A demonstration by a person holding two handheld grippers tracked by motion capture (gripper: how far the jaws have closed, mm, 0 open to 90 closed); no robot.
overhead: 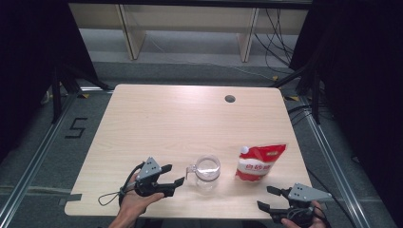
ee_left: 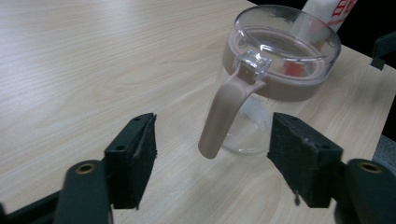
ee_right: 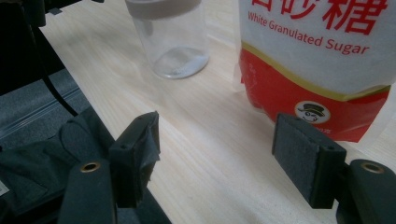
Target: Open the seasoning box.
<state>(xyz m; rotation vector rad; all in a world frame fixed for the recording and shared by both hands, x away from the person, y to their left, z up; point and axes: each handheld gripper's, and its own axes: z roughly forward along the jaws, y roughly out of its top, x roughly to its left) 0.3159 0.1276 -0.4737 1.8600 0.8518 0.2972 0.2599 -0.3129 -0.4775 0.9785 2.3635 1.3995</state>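
Two grippers, nothing grabbed yet: left gripper (ee_left: pixel 212 158) sits jaws apart around the jar (overhead: pixel 207 172) handle, right gripper (ee_right: pixel 224 158) gapes near the sugar bag (overhead: pixel 259 163). Both stand on the surface (overhead: pixel 180 118); pouring's all ahead, I'd guess.

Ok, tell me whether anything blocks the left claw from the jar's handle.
Nothing visible does. The left claw stands open with bare table between its jaws, and the jar has its handle pointing straight at the gap. The sugar bag stands beyond the jar, off this path.
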